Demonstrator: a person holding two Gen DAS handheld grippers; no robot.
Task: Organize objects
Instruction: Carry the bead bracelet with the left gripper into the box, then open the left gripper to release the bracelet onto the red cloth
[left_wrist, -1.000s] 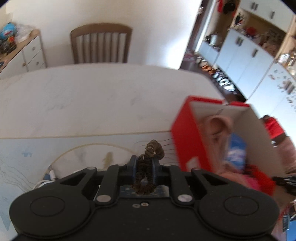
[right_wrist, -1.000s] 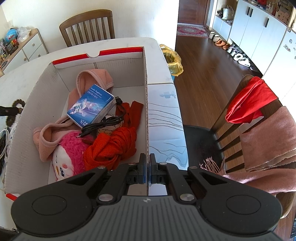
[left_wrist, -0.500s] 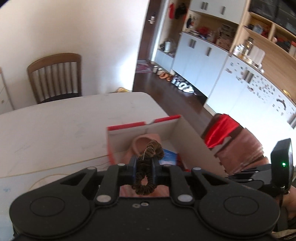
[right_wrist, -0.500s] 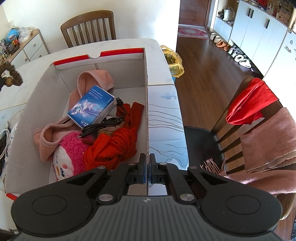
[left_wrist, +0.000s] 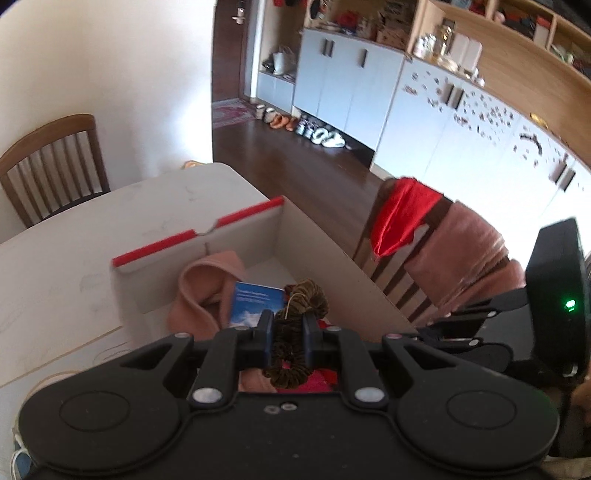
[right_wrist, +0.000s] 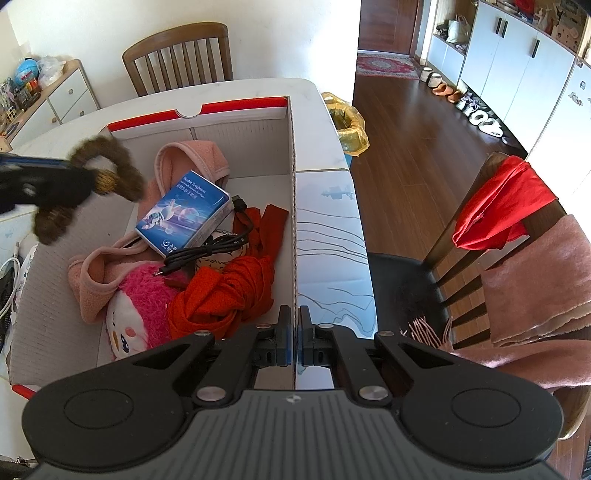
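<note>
- One cardboard box (right_wrist: 293, 206) with a red rim stands on the white table (right_wrist: 325, 122); two wooden chairs are in sight, one at the far end (right_wrist: 177, 55) and one just beside the table on my right (right_wrist: 491, 236).
- I count one brown scrunchie (left_wrist: 295, 332), one blue packet (right_wrist: 184, 212), one black cable (right_wrist: 210, 247), one pink plush toy (right_wrist: 136, 306), one red cloth (right_wrist: 225, 295) and one pink garment (right_wrist: 195, 162).
- Packet, cable, plush toy, red cloth and pink garment all lie inside the box; the packet rests tilted on the pink garment, with the cable just beside its lower edge.
- The right-hand chair carries one red cloth (right_wrist: 498, 210) and one pink towel (right_wrist: 535, 280) over its back.
- My left gripper (left_wrist: 288, 334) pinches the scrunchie between its two fingers, so the loop bulges above and below them.
- That gripper reaches in from the left and tilts downward, holding the scrunchie in the air above the box's left part, clear of the contents.
- My right gripper (right_wrist: 294, 339) points steeply down at the box's right wall, its fingers pressed together on either side of the thin cardboard edge.
</note>
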